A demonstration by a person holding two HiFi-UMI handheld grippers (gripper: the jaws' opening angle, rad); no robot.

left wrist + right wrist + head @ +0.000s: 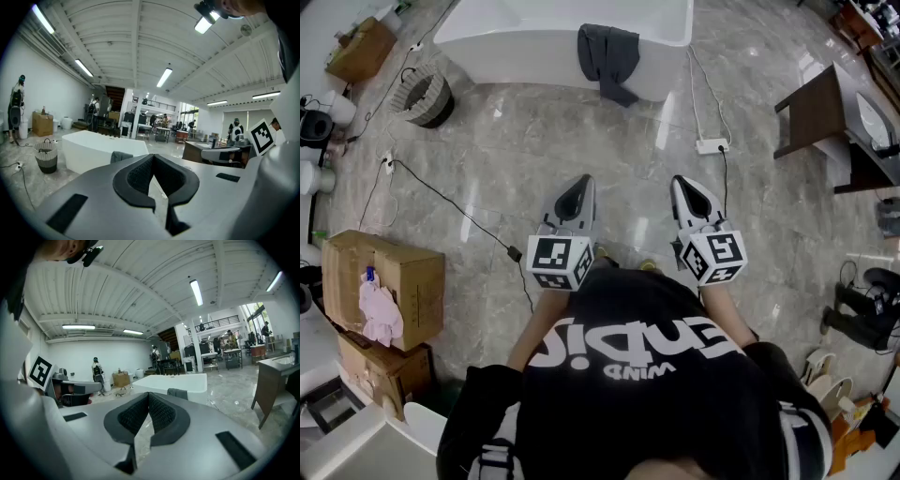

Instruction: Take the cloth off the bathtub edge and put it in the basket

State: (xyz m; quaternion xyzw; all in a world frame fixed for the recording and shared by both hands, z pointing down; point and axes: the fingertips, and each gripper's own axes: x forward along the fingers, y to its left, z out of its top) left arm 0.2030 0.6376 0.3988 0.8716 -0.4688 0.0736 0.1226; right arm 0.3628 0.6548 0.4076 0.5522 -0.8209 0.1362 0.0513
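2 claws are held low in front of the person's body, the left claw (575,191) and the right claw (687,191) side by side and aimed ahead. Each has its jaws pressed together with nothing between them, only bare marble floor (581,141) showing past the pads.

Further out, well apart from both claws, the dark grey cloth (607,54) hangs over the near rim of the white bathtub (516,42). Its long axis runs across the rim, from inside the tub out toward the person, and the longer, narrower end hangs down the outer wall and points at the floor. The basket (429,101) stands on the floor near the tub's left end, well to the left of the cloth.

The risks, as I judge them:
- The jaws must part before they reach the cloth; arriving shut, a claw would shove it over the rim into the tub.
- A pinch on only 1 fold could let the rest slide free or drag on the floor on the way left.
- The white power strip (711,145) and its cord, and the black cable (455,208), lie across the walking path and could catch a foot.
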